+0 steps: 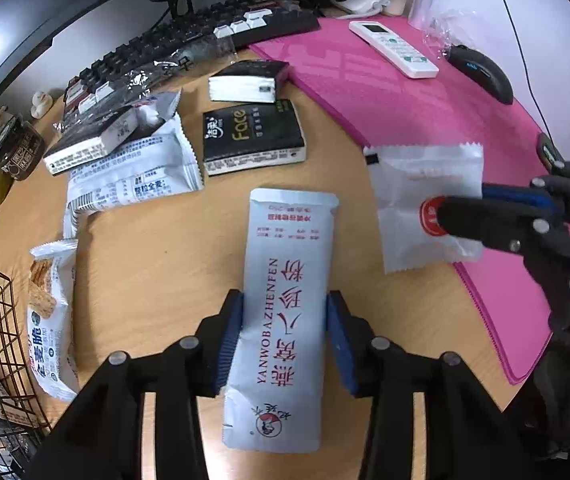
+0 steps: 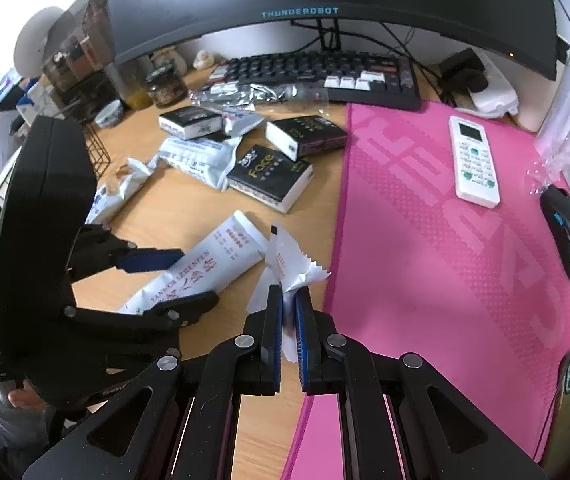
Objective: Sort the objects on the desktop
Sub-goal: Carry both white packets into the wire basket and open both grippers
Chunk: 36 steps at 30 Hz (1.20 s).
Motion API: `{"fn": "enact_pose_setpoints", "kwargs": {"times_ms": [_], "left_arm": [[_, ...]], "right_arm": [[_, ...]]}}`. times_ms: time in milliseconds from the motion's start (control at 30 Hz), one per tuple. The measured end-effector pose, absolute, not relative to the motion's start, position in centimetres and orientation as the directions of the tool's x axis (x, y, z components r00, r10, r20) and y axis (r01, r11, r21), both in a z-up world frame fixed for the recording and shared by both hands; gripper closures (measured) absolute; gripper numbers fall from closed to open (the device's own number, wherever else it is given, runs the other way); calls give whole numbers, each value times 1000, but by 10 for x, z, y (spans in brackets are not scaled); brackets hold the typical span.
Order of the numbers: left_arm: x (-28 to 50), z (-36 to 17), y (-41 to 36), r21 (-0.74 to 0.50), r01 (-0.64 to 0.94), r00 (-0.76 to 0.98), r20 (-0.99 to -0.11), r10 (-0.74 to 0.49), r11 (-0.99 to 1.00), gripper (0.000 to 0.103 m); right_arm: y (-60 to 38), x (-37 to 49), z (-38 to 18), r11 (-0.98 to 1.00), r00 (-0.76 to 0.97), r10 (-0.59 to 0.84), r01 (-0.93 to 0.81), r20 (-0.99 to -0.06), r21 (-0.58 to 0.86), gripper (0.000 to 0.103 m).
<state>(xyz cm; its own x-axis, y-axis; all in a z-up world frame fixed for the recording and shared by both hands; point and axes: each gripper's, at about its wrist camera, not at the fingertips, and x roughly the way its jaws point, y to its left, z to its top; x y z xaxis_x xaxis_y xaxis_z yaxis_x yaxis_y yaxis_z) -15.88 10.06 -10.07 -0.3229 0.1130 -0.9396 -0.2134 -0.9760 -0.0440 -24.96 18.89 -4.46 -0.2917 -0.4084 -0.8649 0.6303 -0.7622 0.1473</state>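
Jaws clamp long sachet, small packet

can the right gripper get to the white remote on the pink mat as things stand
Probably not yet: the right gripper has its jaws shut on a small white sachet. The path over the pink desk mat to the white remote control looks free, but the jaws are occupied.

Matt wood-grain desk, textured pink mat, glossy plastic sachet.
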Motion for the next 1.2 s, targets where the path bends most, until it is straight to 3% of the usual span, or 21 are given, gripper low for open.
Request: {"fn": "enact_pose_setpoints", "kwargs": {"times_ms": [233,433,667,867,1200], "left_arm": [[-155,-85,89,-43,-176,-358,-928,105,-983,63],[-127,-20,52,-25,-102,-490,-869,72,-994,63],[-70,40,-43,-8,104,-581,-812,-55,-995,63],[-17,28,-140,3,317,-525,-832,-178,-948,63],[21,-4,-207,-48,439,-482,-856,-190,-897,63]], "right_arm": [[188,-248,-38,-761,-302,-409,633,-861,139,95],[167,-231,3,-720,-336,-452,685,-826,115,95],[84,-178,63,-548,-281,-596,827,-752,125,95],[-13,-112,72,-353,-161,-653,929,-740,110,95],[-104,-69,37,-273,-131,-602,961,-788,50,95]]}}
